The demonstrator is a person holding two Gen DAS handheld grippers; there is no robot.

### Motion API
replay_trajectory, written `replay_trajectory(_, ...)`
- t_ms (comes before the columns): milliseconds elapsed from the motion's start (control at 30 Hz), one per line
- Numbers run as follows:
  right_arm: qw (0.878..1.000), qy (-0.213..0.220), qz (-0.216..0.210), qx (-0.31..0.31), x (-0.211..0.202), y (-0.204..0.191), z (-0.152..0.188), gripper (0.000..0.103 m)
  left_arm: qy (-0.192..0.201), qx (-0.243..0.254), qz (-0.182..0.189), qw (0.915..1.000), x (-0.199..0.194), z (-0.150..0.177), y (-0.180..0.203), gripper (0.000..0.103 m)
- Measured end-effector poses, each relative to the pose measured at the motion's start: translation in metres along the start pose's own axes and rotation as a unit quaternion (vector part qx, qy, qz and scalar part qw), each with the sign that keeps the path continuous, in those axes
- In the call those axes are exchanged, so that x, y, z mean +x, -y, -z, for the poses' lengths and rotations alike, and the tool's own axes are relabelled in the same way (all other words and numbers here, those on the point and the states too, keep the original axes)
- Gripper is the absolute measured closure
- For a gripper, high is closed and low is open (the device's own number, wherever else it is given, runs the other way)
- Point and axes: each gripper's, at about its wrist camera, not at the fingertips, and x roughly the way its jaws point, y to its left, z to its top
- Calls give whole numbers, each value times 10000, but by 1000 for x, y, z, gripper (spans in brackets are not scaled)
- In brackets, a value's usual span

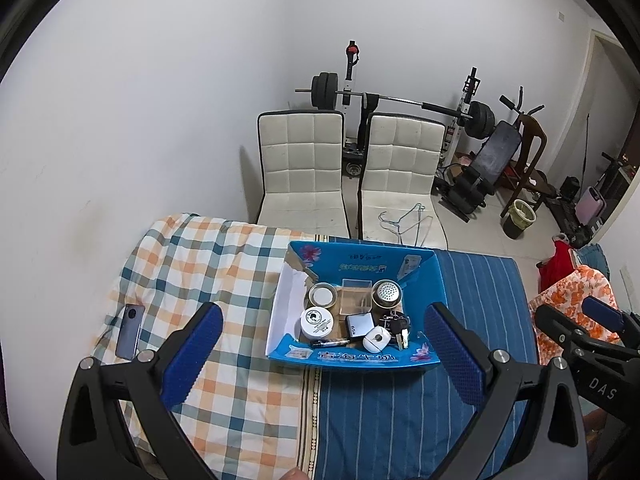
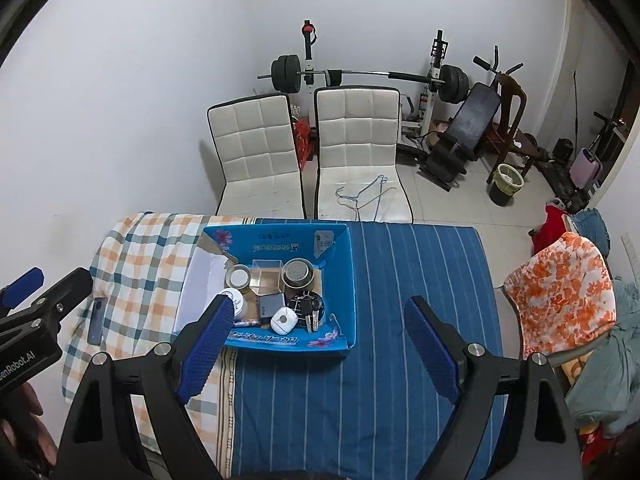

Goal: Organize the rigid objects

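While both fingers [image 1: 192,356] gape, blue box [image 1: 424,280] nears bed edge.

Bed [image 1: 400,420] carries everything; blue striped sheet on its right part. Plaid quilt [image 1: 208,264] covers its left part. Open blue cardboard box [image 1: 424,292] sits across the seam. Dark phone [image 1: 130,332], probably face-down, lies on the plaid, well left of box.
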Motion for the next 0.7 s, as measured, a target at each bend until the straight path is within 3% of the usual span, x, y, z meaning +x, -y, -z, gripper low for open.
replay_trajectory(700, 10000, 5, -9, -35, -1, -12, 3, 14, -16, -71, -30, 10000, 3, 13, -1, 0)
